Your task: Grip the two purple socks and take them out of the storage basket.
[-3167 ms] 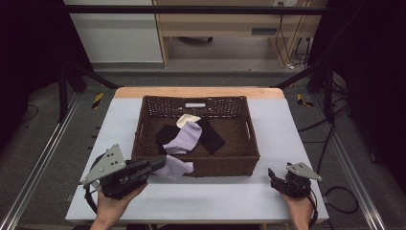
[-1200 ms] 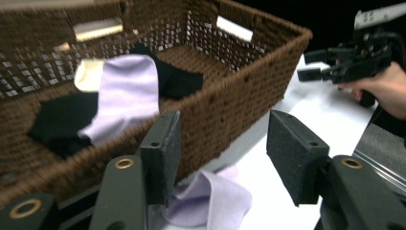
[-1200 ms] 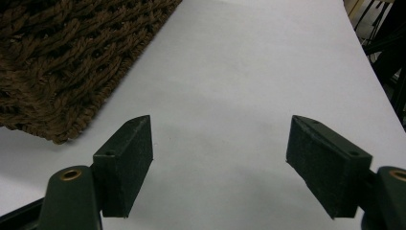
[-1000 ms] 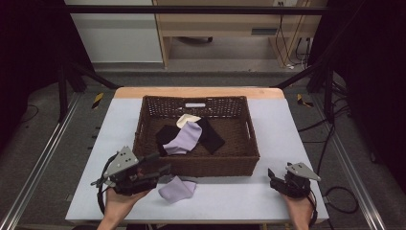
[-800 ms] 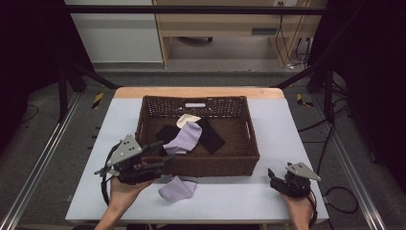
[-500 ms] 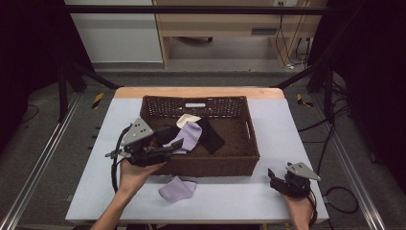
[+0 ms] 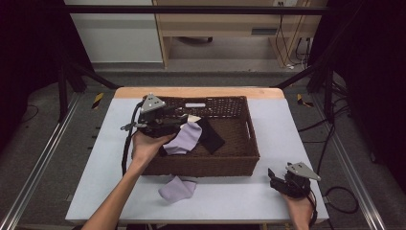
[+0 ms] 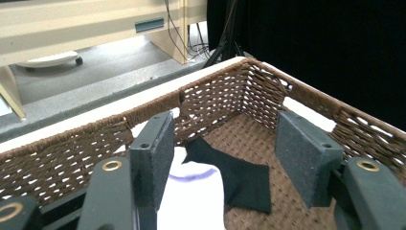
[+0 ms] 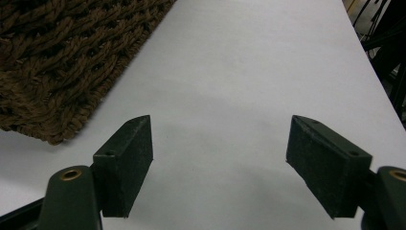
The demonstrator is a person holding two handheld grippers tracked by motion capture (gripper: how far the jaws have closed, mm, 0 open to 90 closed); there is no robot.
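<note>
A brown wicker basket (image 7: 201,165) stands mid-table and holds a lavender sock (image 7: 186,139), a black sock (image 7: 210,136) and a small cream piece (image 7: 194,118). Another lavender sock (image 7: 177,188) lies on the table in front of the basket. My left gripper (image 7: 184,120) hovers over the basket's left part; its jaws have just been opening and nothing is between them. In the left gripper view that gripper (image 8: 225,143) looks down on a white sock with a purple stripe (image 8: 191,191) and the black sock (image 8: 244,179). My right gripper (image 7: 272,176) rests open at the front right, empty (image 9: 220,158).
The white table (image 7: 287,134) has bare room left and right of the basket. The basket's corner (image 9: 57,72) lies close to the left of my right gripper. Metal rails run along both sides of the table, and cables trail on the floor at right.
My left gripper let the lavender sock go on the table in front of the basket, then rose and moved away from the front edge to above the basket's left side. The right gripper kept still.
</note>
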